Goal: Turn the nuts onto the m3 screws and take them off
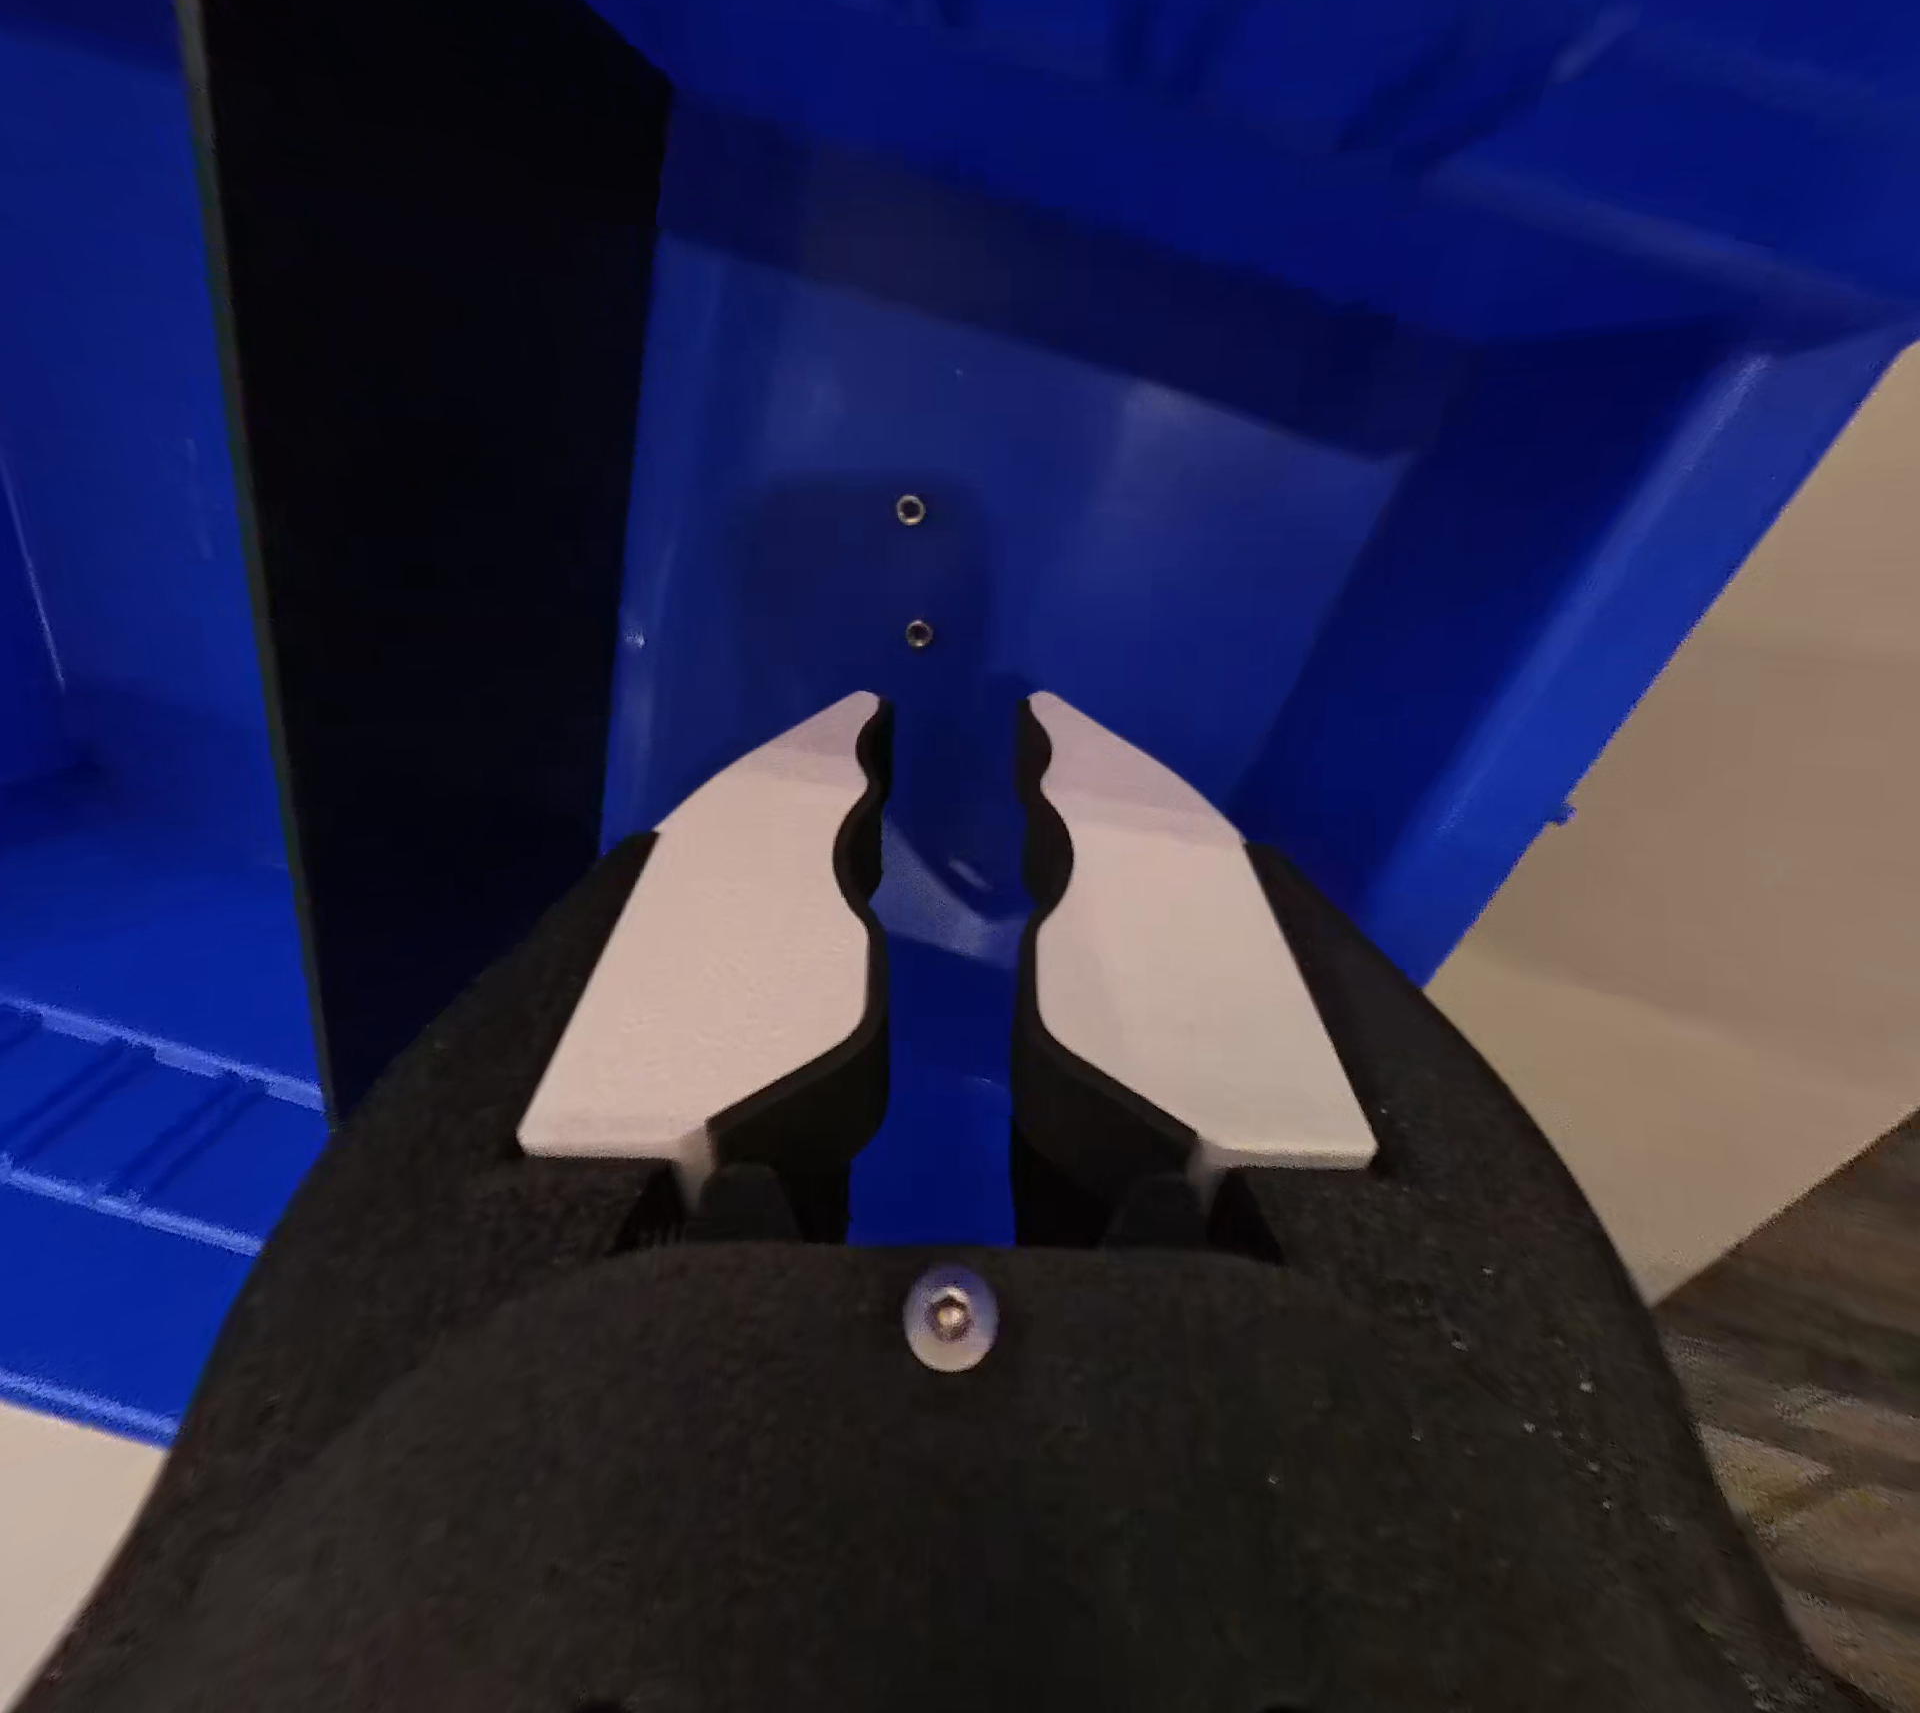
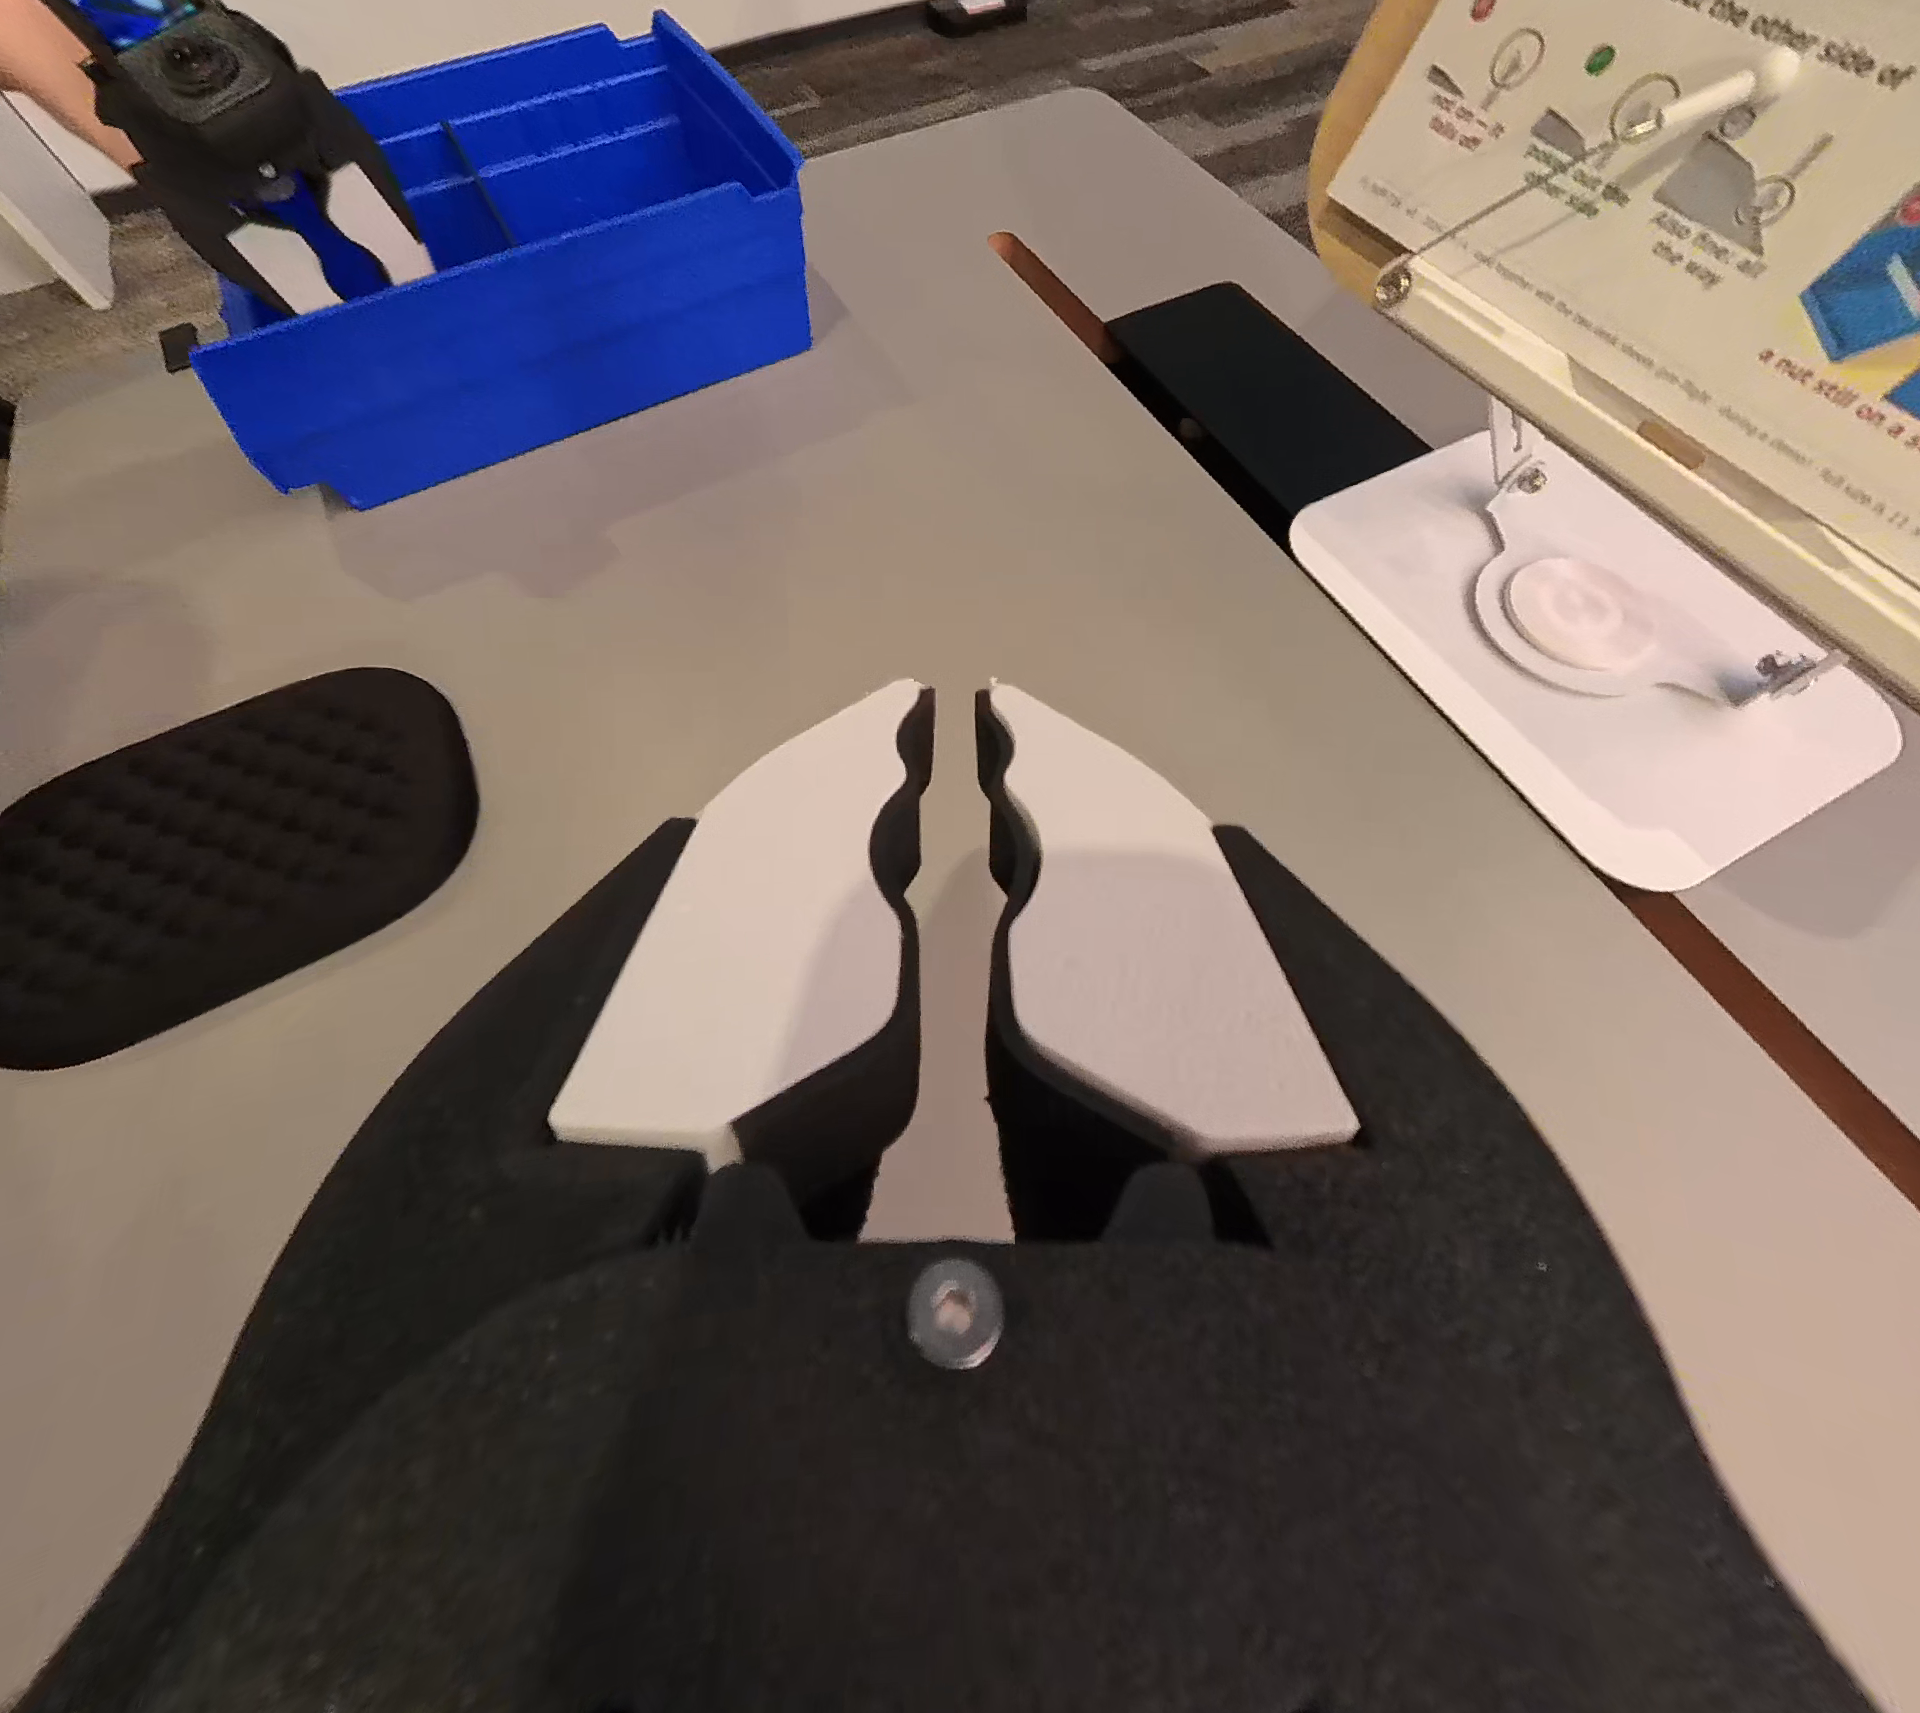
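In the left wrist view, two small silver nuts lie on the floor of a blue bin [image 1: 1143,520]: one farther [image 1: 911,509], one nearer [image 1: 918,634]. My left gripper [image 1: 954,702] is open and empty, pointing down into the bin, its tips just short of the nearer nut. A black divider [image 1: 436,468] stands to its left. In the right wrist view, my right gripper [image 2: 954,689] hovers over the grey table [image 2: 831,541] with only a narrow gap between its jaws and nothing in it. The left gripper [image 2: 312,250] shows there at the blue bin's [image 2: 499,354] left end. No screws show.
A black textured pad [image 2: 208,853] lies on the table at left. A white stand [image 2: 1600,707] holding an instruction board [image 2: 1683,105] sits at right, beyond a dark slot [image 2: 1268,416] in the table. Carpet floor lies past the table's edge. Spacing between my two grippers at the tips: around 50 cm.
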`<state>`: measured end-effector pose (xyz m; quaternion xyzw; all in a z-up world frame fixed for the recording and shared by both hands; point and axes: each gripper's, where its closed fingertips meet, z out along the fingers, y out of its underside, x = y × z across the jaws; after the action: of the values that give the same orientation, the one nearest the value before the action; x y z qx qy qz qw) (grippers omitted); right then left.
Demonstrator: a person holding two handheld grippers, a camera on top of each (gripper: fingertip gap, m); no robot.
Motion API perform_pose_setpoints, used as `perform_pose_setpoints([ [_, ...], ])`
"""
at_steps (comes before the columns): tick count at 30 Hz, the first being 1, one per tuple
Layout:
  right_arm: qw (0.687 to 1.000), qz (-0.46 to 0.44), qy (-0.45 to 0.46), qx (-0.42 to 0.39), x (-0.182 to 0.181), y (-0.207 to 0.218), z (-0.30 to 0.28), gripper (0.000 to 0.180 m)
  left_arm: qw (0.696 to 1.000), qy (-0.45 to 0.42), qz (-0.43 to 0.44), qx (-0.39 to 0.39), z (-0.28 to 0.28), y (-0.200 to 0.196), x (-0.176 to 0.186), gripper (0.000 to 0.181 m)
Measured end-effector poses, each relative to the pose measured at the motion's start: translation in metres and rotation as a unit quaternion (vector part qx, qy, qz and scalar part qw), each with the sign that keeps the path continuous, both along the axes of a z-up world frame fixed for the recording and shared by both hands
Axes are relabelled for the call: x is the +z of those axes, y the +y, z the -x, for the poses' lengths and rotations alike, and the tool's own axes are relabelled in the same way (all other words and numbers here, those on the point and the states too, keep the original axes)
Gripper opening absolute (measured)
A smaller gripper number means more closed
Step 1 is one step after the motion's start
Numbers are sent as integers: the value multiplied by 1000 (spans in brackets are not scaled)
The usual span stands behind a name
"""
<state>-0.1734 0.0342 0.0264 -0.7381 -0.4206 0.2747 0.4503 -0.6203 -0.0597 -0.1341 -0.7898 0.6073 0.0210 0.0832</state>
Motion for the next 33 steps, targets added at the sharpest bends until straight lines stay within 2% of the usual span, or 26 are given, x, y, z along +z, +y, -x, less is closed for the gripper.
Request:
perform_pose_setpoints([
  [8,1000,11,-15,-5,-12,7,-6,6,999,-31,5,-10,-5,6,-7,22],
  [33,999,23,-37,-5,-20,7,-10,6,997,-48,51,-18,-7,9,-13,14],
])
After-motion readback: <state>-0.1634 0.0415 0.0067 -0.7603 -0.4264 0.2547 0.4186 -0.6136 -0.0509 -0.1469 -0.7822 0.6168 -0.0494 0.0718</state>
